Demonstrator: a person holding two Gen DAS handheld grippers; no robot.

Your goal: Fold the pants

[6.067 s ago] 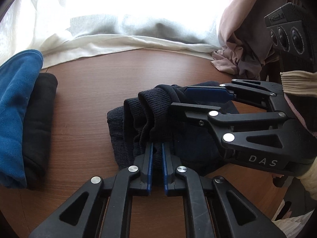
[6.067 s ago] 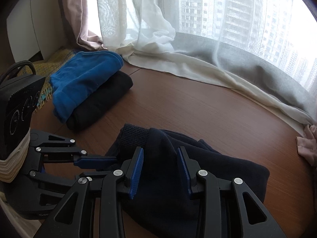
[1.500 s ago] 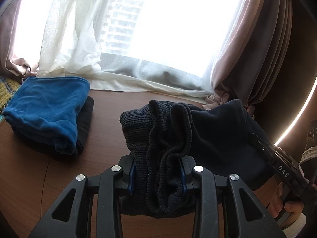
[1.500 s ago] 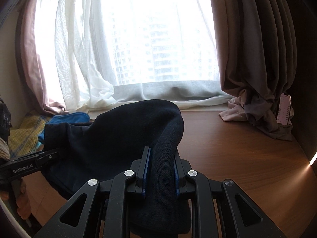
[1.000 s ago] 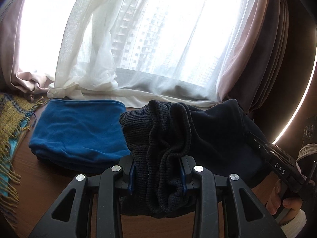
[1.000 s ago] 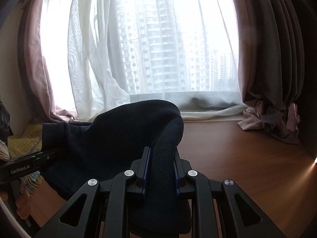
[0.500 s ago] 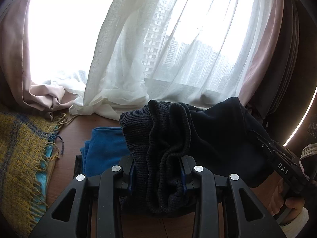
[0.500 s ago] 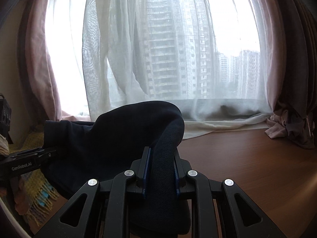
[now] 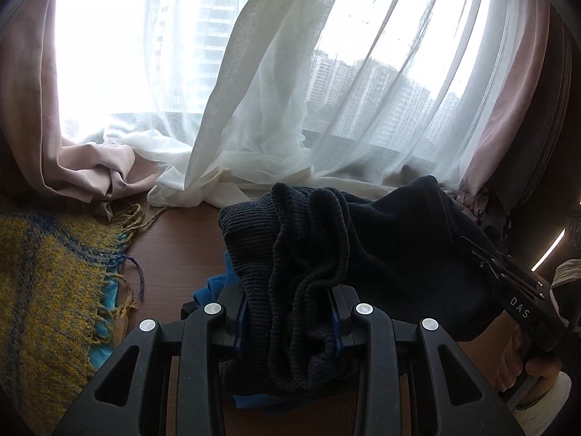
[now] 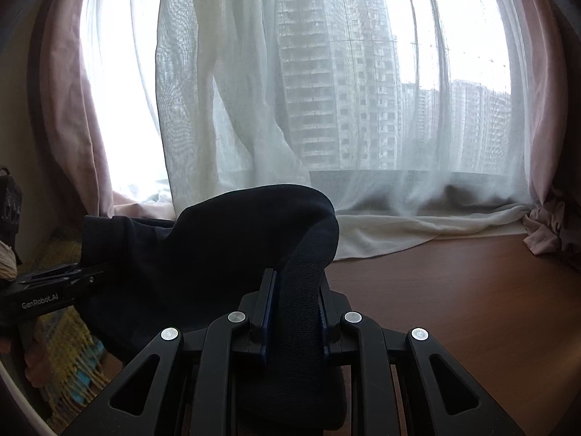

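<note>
The folded dark navy knit pants (image 9: 366, 254) hung above the brown wooden worktop (image 10: 454, 290), over a blue folded cloth (image 9: 218, 283) near its left edge. They looked soft, thick and limp. The left hand-held gripper (image 9: 287, 321) clenched the ribbed end and the right hand-held gripper (image 10: 292, 312) the folded end, so the long axis ran left to right between them.
</note>
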